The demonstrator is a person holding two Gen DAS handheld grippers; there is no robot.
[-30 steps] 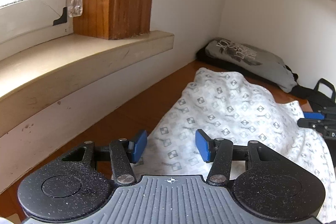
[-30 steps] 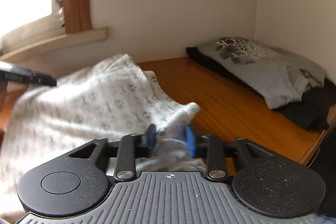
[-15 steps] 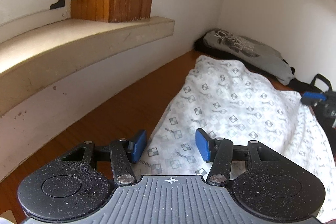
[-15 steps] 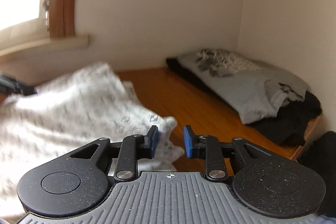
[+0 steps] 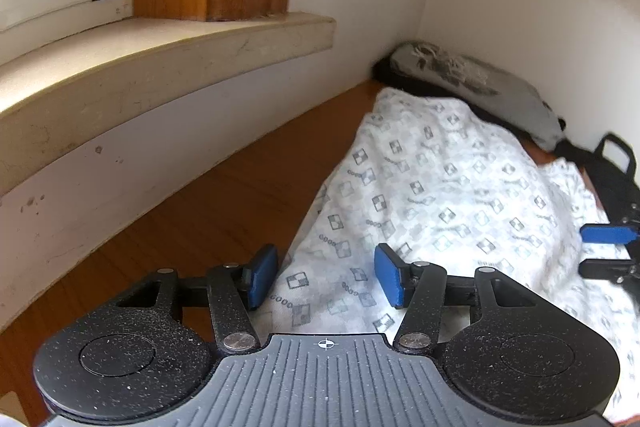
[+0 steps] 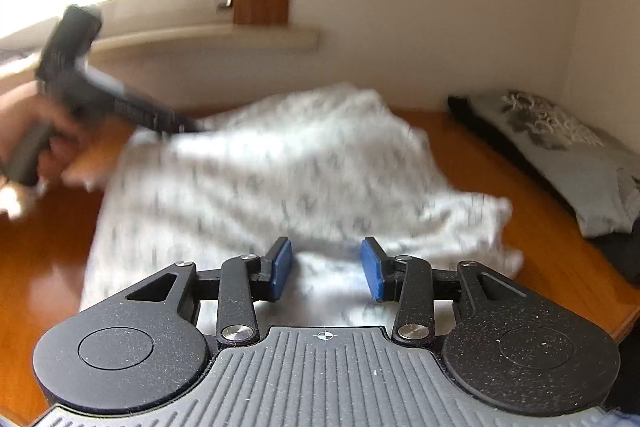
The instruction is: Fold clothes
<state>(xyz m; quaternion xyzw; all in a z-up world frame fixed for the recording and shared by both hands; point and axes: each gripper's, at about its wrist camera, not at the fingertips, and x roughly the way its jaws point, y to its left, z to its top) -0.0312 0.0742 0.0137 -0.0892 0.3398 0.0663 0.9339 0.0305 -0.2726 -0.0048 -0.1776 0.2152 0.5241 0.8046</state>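
Note:
A white garment (image 5: 440, 195) with a grey checker print lies spread on the wooden tabletop (image 5: 224, 203). My left gripper (image 5: 326, 279) hovers over its near left edge, open, with the cloth lying flat below the pads and not pinched. The right gripper (image 6: 326, 267) is above the garment (image 6: 280, 167) near its right side. Its jaws are opening and the blue pads stand apart with only loose cloth beneath them. The right gripper's fingertips (image 5: 608, 235) show at the right edge of the left wrist view. A hand holds the left gripper (image 6: 80, 79) at the far left of the blurred right wrist view.
A folded grey printed T-shirt (image 5: 472, 79) rests on a black garment in the far corner against the white walls. A window sill (image 5: 160, 63) overhangs the left wall. A black bag (image 5: 616, 179) sits at the right. The table's right edge (image 6: 624, 319) is close.
The right gripper let go of the garment's corner, widened its jaws and swung left over the cloth. The garment has settled flatter. The left gripper stayed open and tilted slightly.

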